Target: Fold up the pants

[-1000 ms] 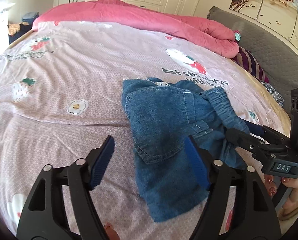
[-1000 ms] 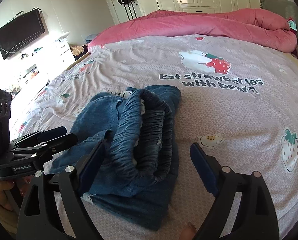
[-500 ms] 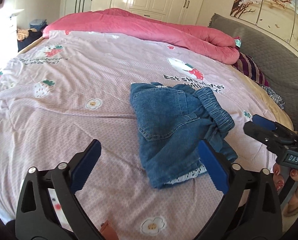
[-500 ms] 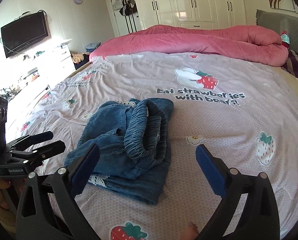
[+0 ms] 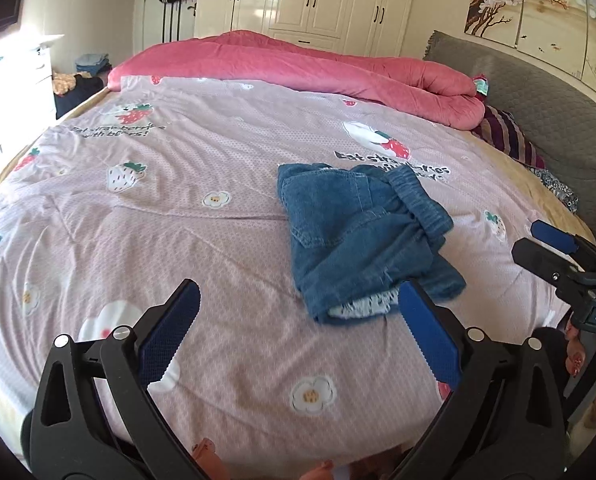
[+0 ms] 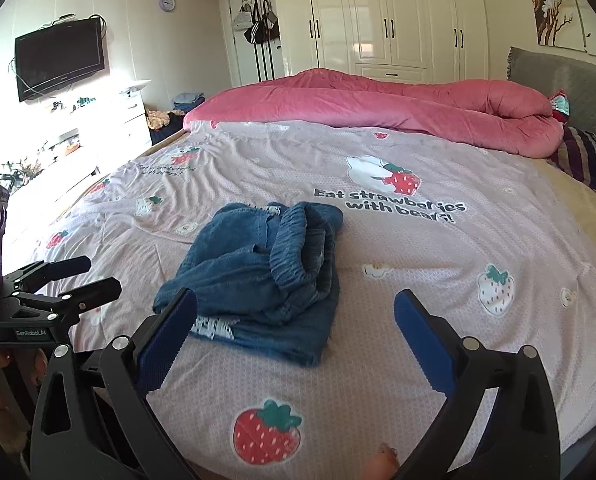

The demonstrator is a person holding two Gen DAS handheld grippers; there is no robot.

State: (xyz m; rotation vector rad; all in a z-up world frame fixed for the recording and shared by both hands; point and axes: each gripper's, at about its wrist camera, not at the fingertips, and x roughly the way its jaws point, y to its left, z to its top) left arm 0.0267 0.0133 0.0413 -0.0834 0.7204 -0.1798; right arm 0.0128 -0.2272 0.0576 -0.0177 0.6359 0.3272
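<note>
The blue denim pants lie folded in a loose bundle on the pink strawberry bedsheet, elastic waistband on top and a white lace hem at the near edge. They also show in the right wrist view. My left gripper is open and empty, held back above the sheet near the bed's front edge. My right gripper is open and empty, also short of the pants. Each gripper shows in the other's view: the right one at the far right, the left one at the far left.
A pink duvet is piled along the far side of the bed. A grey headboard and a striped pillow are at the right. White wardrobes, a wall TV and a white dresser stand beyond.
Both grippers have pulled back and up from the pants, which were between their fingers a second ago. Both jaws have spread wider. The pants stay folded on the bed.
</note>
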